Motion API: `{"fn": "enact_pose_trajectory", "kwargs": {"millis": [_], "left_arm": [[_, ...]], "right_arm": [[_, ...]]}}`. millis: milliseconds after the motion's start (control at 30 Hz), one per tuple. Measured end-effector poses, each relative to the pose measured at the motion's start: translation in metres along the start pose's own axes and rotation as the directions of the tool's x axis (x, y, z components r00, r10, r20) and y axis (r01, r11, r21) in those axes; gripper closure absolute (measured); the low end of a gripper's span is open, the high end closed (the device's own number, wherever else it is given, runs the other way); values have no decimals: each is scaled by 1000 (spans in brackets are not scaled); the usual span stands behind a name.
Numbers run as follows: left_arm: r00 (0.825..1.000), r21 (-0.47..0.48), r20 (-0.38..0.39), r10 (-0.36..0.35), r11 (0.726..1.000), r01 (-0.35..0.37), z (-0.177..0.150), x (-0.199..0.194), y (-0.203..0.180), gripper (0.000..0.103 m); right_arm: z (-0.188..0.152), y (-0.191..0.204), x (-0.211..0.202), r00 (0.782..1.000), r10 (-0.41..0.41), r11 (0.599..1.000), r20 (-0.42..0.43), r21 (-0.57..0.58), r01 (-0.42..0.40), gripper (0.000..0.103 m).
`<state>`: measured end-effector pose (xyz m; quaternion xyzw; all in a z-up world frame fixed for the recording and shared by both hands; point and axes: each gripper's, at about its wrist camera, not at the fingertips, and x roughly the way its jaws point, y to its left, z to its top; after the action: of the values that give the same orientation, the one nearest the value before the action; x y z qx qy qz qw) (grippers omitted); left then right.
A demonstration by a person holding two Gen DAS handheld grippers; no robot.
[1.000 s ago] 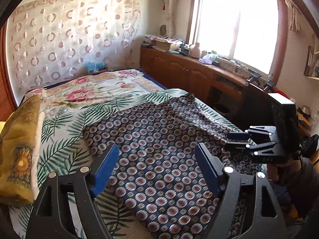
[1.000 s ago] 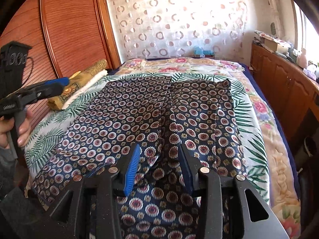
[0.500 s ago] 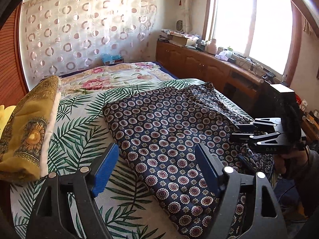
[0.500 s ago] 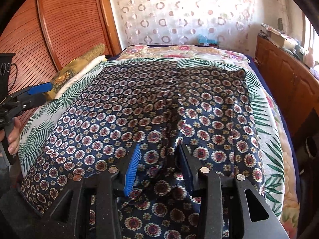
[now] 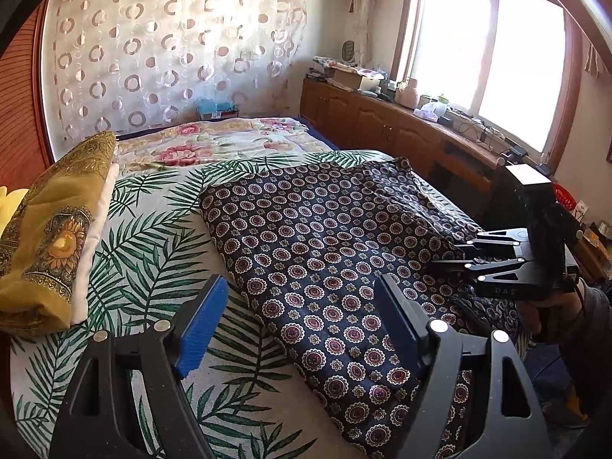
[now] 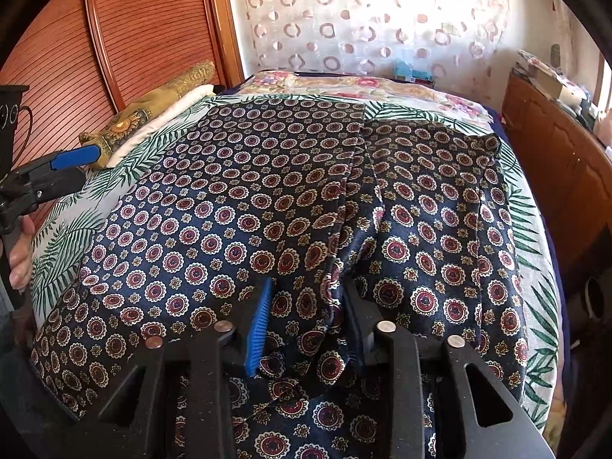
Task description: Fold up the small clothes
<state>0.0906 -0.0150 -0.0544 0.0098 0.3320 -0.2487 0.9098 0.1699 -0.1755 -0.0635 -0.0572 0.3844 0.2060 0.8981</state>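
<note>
A navy garment with red and cream medallions (image 5: pixel 329 252) lies spread on the bed; it also fills the right wrist view (image 6: pixel 237 206). My left gripper (image 5: pixel 302 321) is open and empty above the garment's left edge and the palm-leaf sheet (image 5: pixel 141 237). It shows at the left of the right wrist view (image 6: pixel 65 164). My right gripper (image 6: pixel 306 325) is low over the garment's near middle, jaws partly apart with a raised fold of cloth between the pads; no pinch shows. It shows in the left wrist view (image 5: pixel 459 256).
A folded mustard-yellow cloth on white fabric (image 5: pixel 53 229) lies at the bed's left side. A floral quilt (image 5: pixel 214 141) covers the far end. A wooden cabinet with clutter (image 5: pixel 401 122) runs under the window at right. A wooden wardrobe (image 6: pixel 114 38) stands left.
Both grippers have moved closer to the bed. The left one swung left, off the garment's middle toward its left edge. The right one dropped lower, with cloth now bunched between its pads.
</note>
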Motion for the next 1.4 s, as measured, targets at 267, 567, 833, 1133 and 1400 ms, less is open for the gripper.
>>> {"fn": "enact_pose_trajectory", "kwargs": {"millis": [267,567,833,1133,1400], "left_arm": [[1000,5,-7,-9,1000,9,-2,2,-5,24],[1000,9,-12,-26,1000,26,-4,3,-11,24],[1000,9,-18,0,1000,1,-1,9,-16,24],[999,8,-32,8,1000,-7,0,15,-18,24],[998,15,-60,-14,1000,15,-5,22,-28,24]], "right_arm": [[-2,2,-16,997,-4,1000,72,-28,6,99],[-16,-32,-63,981,-122,993,148,23,120,100],[-43,-68,-82,972,-213,974,101,103,203,100],[-35,-68,-84,966,-234,965,113,148,216,67],[-43,-54,-75,974,-209,972,86,126,198,60]]}}
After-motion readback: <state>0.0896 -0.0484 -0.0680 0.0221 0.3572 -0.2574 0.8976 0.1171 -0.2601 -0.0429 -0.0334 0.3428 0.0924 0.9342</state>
